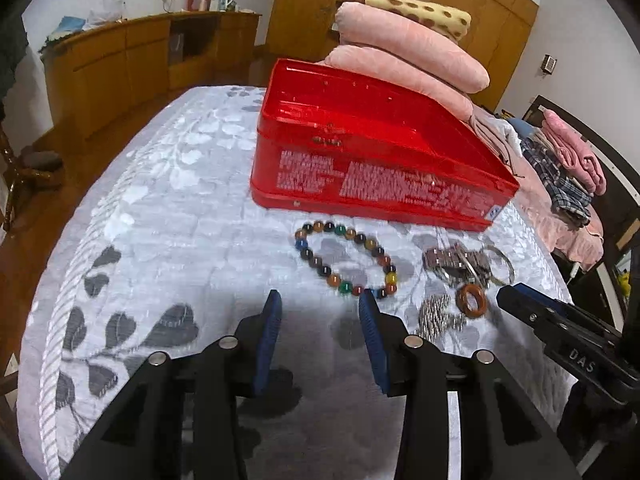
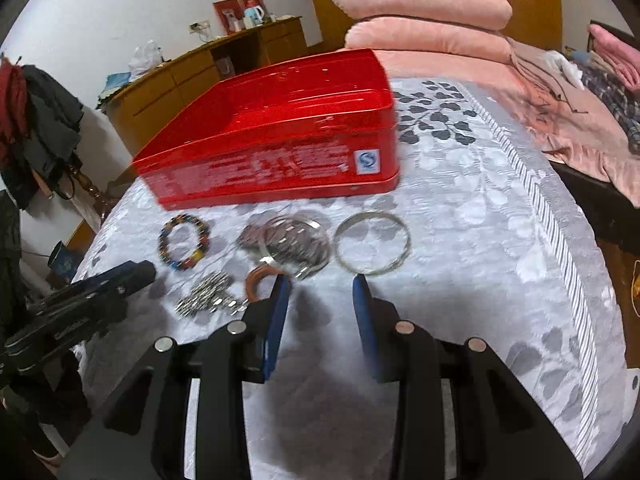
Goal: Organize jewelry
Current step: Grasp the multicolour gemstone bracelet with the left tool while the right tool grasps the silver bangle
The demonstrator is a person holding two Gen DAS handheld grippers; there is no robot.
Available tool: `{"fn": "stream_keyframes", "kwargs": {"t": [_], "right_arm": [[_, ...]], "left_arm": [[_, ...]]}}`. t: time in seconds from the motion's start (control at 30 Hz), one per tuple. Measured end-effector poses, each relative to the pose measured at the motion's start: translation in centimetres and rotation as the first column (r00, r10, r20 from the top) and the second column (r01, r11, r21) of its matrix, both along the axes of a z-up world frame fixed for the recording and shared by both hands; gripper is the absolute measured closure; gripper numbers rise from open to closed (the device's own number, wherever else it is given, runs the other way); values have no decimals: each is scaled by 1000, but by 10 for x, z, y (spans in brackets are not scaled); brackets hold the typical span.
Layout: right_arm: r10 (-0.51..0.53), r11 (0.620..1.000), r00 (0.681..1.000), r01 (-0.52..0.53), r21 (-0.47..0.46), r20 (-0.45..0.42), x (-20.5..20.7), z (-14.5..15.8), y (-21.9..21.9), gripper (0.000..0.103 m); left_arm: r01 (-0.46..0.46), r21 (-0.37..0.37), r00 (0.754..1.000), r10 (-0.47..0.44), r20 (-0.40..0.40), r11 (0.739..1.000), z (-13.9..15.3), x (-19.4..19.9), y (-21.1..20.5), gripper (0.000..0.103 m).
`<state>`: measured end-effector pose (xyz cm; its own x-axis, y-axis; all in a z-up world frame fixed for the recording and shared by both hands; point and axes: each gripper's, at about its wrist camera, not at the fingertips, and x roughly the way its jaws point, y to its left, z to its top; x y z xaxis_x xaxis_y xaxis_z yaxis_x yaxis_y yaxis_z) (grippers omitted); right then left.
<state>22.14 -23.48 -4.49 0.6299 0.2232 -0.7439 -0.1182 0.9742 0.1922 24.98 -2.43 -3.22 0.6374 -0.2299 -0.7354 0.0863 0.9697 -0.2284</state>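
A closed red tin box (image 1: 372, 152) (image 2: 276, 140) stands on a grey leaf-patterned cloth (image 1: 168, 224) (image 2: 460, 208). In front of it lie a multicoloured bead bracelet (image 1: 344, 260) (image 2: 184, 244), a brown link bracelet with clear bangles (image 1: 464, 262) (image 2: 296, 246), a silver bangle (image 2: 374, 242), a silver bead chain (image 1: 438, 314) (image 2: 208, 298) and an amber ring (image 1: 472, 300) (image 2: 258, 280). My left gripper (image 1: 320, 308) is open and empty, just short of the bead bracelet. My right gripper (image 2: 320, 288) is open and empty, just short of the bangles.
Folded pink blankets (image 1: 404, 52) (image 2: 424, 20) are stacked behind the box. More clothes (image 1: 560, 164) lie on the bed to the right. A wooden sideboard (image 1: 132, 60) stands along the far wall. The cloth's edge drops off at left and right.
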Motion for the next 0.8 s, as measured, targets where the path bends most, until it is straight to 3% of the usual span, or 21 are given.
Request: {"fn": "stream_keyframes", "kwargs": {"t": [0.23, 0.37, 0.67, 0.73, 0.8], "right_arm": [[-61, 997, 998, 59, -50, -30, 22, -5, -13, 60], [-50, 998, 998, 48, -52, -35, 27, -9, -13, 52], [-45, 997, 998, 43, -59, -38, 39, -10, -12, 56], [-44, 997, 998, 42, -57, -35, 38, -9, -12, 56], [-47, 998, 998, 45, -53, -29, 37, -8, -13, 57]], "left_arm": [[-17, 26, 1000, 17, -15, 1000, -3, 16, -4, 63], [-6, 20, 1000, 6, -17, 1000, -3, 18, -5, 55], [0, 40, 1000, 1, -20, 999, -4, 30, -12, 52], [-1, 59, 1000, 2, -20, 998, -4, 32, -13, 61], [-1, 55, 1000, 2, -22, 999, -5, 33, -11, 83]]}}
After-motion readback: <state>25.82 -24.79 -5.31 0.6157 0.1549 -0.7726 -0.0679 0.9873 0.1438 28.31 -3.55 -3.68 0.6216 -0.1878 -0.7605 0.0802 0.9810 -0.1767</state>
